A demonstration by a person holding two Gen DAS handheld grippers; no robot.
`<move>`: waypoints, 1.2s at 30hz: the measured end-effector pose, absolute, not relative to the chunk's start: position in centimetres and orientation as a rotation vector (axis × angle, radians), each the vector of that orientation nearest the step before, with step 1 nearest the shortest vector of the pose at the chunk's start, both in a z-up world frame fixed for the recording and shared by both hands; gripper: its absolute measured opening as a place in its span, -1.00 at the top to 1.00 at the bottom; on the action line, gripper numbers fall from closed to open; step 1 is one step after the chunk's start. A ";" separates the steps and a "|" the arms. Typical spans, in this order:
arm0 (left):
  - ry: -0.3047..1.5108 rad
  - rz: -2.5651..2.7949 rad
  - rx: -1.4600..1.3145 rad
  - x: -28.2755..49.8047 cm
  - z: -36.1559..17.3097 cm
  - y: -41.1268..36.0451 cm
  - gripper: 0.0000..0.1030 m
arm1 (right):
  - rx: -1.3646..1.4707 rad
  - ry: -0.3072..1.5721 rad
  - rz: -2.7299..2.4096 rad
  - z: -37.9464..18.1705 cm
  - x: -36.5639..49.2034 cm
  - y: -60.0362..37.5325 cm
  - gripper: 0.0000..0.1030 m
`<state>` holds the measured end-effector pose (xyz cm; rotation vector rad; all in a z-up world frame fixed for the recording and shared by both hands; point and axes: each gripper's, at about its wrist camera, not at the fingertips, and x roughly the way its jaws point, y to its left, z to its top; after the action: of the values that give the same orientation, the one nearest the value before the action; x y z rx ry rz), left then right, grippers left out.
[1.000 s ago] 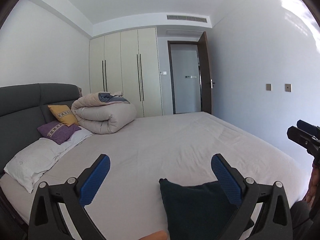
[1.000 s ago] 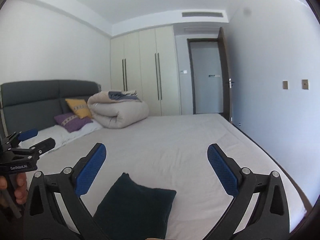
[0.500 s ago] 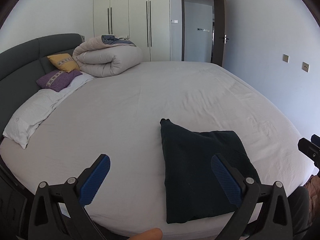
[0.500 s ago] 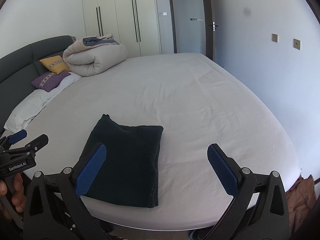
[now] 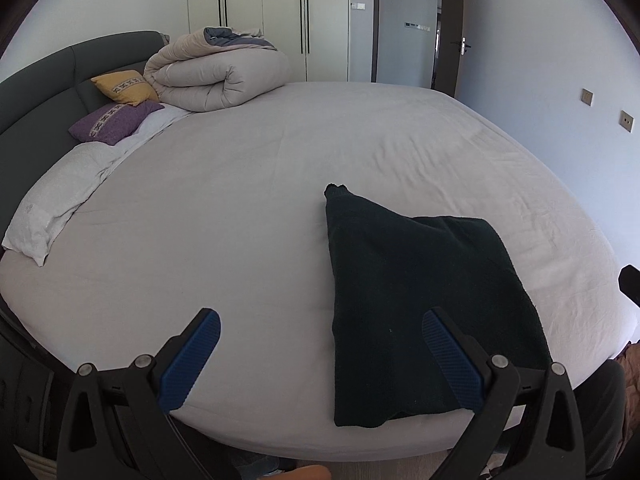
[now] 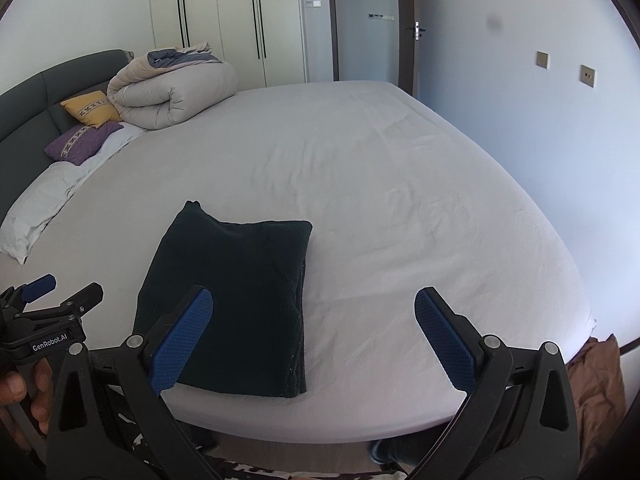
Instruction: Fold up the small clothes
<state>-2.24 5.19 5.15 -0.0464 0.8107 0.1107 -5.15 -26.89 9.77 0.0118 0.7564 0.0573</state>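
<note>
Two tongs, both mine, spread wide, holding nothing: left gripper (image 5: 320,354), right gripper (image 6: 314,338). Dark green folded knit garment (image 6: 236,300) lies at near edge of grey-sheeted bed (image 6: 400,200). Risk: careless pinch takes only top layer, fold opens; tug drags it off edge.

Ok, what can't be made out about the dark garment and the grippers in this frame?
- Folded dark green knit garment: type unknown; folds hide its shape in both views.
- Its near corner: covered by the left hand-held gripper finger in the left view.
- Right hand-held gripper: cut off by the right edge in the left view.
- Brown cloth by the bed: cut off by the gripper frame.
</note>
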 end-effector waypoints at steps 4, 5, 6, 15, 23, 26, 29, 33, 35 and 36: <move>0.837 0.106 -0.050 -2.0 4.4 4.9 -1.00 | 0.006 0.769 0.051 9.4 -4.8 -26.6 -1.00; 0.843 0.104 -0.054 -2.0 4.2 4.9 -1.00 | 0.006 0.771 0.050 9.4 -4.8 -26.6 -1.00; 0.848 0.104 -0.054 -2.0 4.0 4.8 -1.00 | 0.007 0.772 0.048 9.3 -4.7 -26.6 -1.00; 0.870 0.113 -0.057 -1.8 3.1 4.8 -1.00 | -0.002 0.778 0.028 8.7 -4.2 -26.1 -1.00; 0.882 0.120 -0.075 -1.5 2.8 5.3 -1.00 | -0.010 0.799 0.031 7.7 -3.5 -25.3 -1.00; 0.887 0.123 -0.077 -1.4 2.7 5.5 -1.00 | -0.011 0.801 0.030 7.5 -3.4 -25.1 -1.00; 0.890 0.125 -0.079 -1.4 2.6 5.5 -1.00 | -0.013 0.806 0.030 7.4 -3.3 -24.9 -1.00; 0.890 0.126 -0.079 -1.4 2.5 5.6 -1.00 | -0.014 0.808 0.032 7.2 -3.1 -24.6 -1.00; 0.891 0.127 -0.077 -1.3 2.5 5.6 -1.00 | -0.016 0.809 0.033 7.1 -3.0 -24.4 -1.00; 0.892 0.126 -0.075 -1.3 2.5 5.5 -1.00 | -0.016 0.810 0.034 7.0 -3.0 -24.4 -1.00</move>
<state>-1.35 5.54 2.55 -0.0747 0.8916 0.1257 -3.01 -24.36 7.03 -0.0165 0.8099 0.0337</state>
